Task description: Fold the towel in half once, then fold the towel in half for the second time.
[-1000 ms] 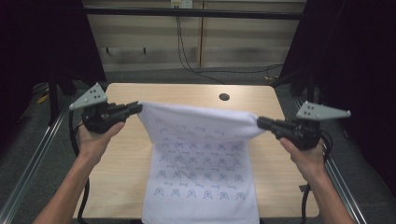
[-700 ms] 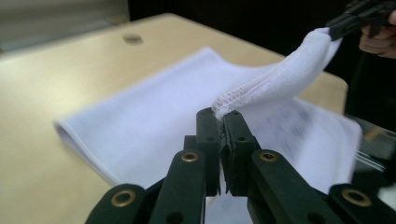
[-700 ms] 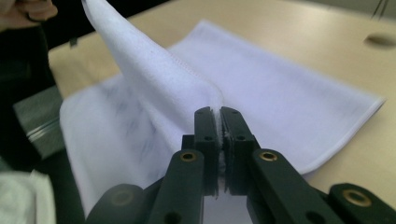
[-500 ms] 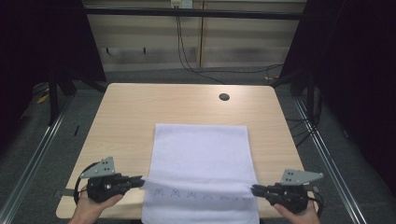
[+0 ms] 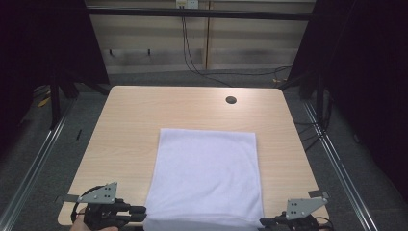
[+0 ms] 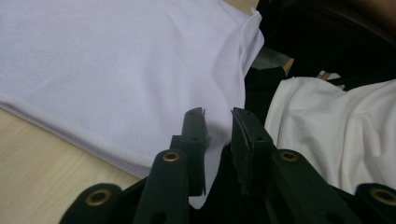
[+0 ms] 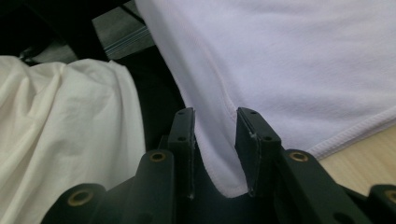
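**Letting the folded cloth go at the near edge**

Both hands have dropped from up over the far half of the desk [image 5: 120,125] to its near edge, drawing the white cloth [image 5: 207,178] over itself, so the patterned face is now hidden and a plain doubled rectangle lies flat. My left gripper [image 5: 140,213] sits at the near left corner, my right gripper [image 5: 263,222] at the near right corner. Both sets of fingers have just been opening: in the left gripper view a cloth corner [image 6: 219,135] hangs loose in the gap between them, and in the right gripper view the hemmed corner [image 7: 219,158] lies between the parted fingers [image 7: 184,140] without being pinched. So I count both as released, cloth between them.

To finish well, I judge I should widen the gap a little more, then back straight out toward myself, low and level, so no pad drags a hem. Corners draped past the near edge could slide off; leaving both sides together should keep the fold square.
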Available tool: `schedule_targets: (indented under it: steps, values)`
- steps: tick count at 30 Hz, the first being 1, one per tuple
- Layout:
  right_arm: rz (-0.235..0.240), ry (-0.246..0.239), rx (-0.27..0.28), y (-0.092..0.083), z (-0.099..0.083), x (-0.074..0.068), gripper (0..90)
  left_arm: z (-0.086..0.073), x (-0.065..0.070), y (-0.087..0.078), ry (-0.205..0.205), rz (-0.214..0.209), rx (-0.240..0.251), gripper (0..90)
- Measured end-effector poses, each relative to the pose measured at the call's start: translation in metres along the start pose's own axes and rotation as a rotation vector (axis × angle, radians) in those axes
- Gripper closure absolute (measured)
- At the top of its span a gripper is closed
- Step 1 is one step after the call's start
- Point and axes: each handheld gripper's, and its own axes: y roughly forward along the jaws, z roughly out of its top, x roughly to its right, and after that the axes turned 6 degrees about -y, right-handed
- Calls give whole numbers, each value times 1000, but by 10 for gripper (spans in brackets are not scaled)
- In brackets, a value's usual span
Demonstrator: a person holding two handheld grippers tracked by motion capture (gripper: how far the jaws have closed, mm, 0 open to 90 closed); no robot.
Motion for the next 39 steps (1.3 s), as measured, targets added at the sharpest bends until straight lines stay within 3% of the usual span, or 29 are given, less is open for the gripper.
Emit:
schedule_targets:
  steps: [2, 5, 7, 8, 12, 14, 16, 18, 21, 23, 24, 26, 32, 34, 36, 39]
  values:
    - [5, 1, 30, -3, 2, -1, 679, 1, -1, -3, 2, -21, 10, 728]
    - [-45, 17, 54, -3, 7, 6, 684, 7, -10, 0, -2, 8, 19, 718]
    - [-97, 26, 62, 0, 10, 17, 677, 16, -24, 11, -42, 31, 43, 712]
    - [-99, 46, 75, 2, 12, 24, 676, 19, -29, 16, -57, 35, 49, 709]
    - [-115, 70, 67, 16, 27, 56, 652, 41, -66, 43, -120, 97, 35, 710]
    - [-144, 64, 55, 28, 37, 75, 643, 51, -83, 55, -150, 152, 24, 720]
    - [-136, 94, 40, 40, 44, 95, 648, 60, -100, 64, -128, 194, -12, 728]
    - [-154, 69, -24, 54, 50, 109, 642, 67, -117, 73, -134, 190, -37, 728]
    - [-175, 100, -26, 65, 55, 122, 631, 71, -135, 84, -145, 243, -64, 707]
    - [-203, 106, -31, 70, 58, 128, 627, 68, -142, 90, -159, 271, -57, 716]
    - [-218, 107, -33, 73, 60, 133, 624, 67, -141, 90, -140, 277, -53, 725]
    - [-240, 107, -44, 76, 64, 141, 621, 67, -139, 89, -142, 273, -65, 722]
    - [-259, 113, -82, 88, 68, 163, 623, 64, -133, 89, -116, 305, -73, 764]
    - [-267, 105, -105, 92, 67, 165, 621, 61, -127, 86, -106, 308, -81, 770]
    - [-268, 110, -110, 95, 66, 163, 603, 55, -122, 83, -131, 280, -78, 776]
    - [-267, 102, -116, 97, 66, 158, 594, 49, -112, 79, -137, 272, -88, 786]
